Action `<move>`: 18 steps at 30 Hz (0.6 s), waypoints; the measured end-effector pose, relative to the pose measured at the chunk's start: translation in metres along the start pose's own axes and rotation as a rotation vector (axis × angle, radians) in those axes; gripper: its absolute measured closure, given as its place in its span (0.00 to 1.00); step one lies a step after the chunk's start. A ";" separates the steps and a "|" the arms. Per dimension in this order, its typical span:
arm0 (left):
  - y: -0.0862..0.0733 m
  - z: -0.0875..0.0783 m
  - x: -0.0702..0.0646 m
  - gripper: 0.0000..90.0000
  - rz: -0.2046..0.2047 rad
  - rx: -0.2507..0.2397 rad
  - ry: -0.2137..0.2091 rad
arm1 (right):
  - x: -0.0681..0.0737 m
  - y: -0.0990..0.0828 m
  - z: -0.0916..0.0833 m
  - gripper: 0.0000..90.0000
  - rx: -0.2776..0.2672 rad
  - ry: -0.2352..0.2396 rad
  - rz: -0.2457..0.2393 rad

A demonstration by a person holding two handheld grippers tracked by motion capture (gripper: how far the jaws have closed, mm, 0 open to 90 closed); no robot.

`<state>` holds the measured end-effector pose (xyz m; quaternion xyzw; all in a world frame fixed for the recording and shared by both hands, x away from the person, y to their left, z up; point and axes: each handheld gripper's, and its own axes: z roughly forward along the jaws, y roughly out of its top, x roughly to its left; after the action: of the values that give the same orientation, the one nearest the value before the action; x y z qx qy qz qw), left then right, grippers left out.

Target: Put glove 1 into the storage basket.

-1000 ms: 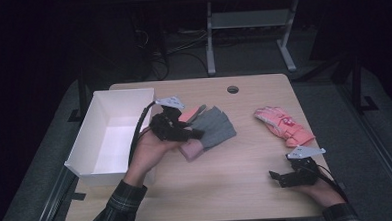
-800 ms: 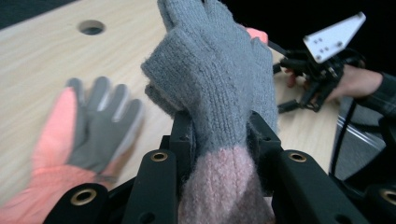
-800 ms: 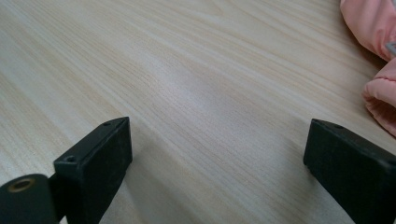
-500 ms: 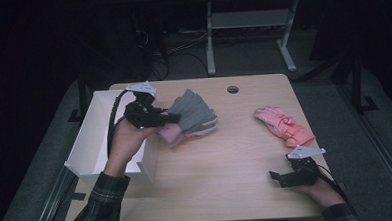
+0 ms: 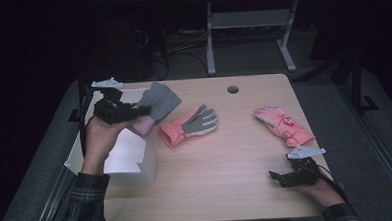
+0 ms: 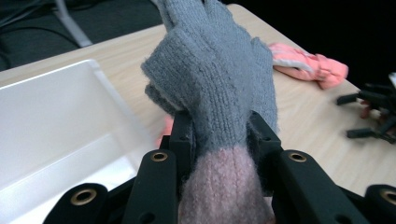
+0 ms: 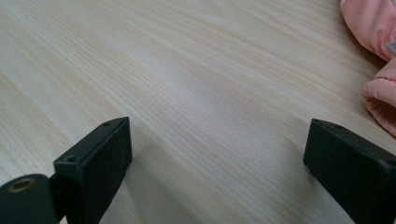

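Grey glove [image 6: 212,79] clamped at its pink cuff in left jaws [image 6: 219,135], fingers pointing ahead.
Bin [image 5: 128,153] directly below; right jaws [image 7: 217,154] wide, empty, resting on tabletop [image 5: 236,159].

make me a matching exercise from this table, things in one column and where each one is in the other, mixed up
Things:
1. grey knit glove
2. white bin
3. salmon glove with grey palm
4. pink glove

Places:
A. lying mid-table, right of the bin
B. clamped in the left gripper
C. near the table's right edge, beyond the right gripper
D. at the table's left edge

Pairs: 1-B, 2-D, 3-A, 4-C
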<state>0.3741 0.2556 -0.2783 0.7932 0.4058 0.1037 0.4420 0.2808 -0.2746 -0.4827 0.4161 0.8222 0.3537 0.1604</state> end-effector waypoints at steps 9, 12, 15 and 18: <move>-0.014 -0.014 0.026 0.76 -0.060 -0.020 0.079 | 0.000 0.000 0.000 0.08 0.000 0.000 0.000; -0.021 -0.017 0.036 0.76 -0.082 -0.020 0.119 | 0.000 0.000 0.000 0.08 0.002 0.001 -0.001; -0.028 -0.017 0.044 0.76 -0.095 -0.012 0.148 | 0.000 0.000 0.000 0.08 0.002 0.000 -0.001; -0.036 -0.013 0.052 0.76 -0.118 -0.007 0.175 | 0.000 0.000 0.000 0.08 0.002 0.000 0.001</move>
<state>0.3819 0.3119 -0.3089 0.7542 0.4887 0.1477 0.4129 0.2810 -0.2745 -0.4826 0.4168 0.8224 0.3528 0.1598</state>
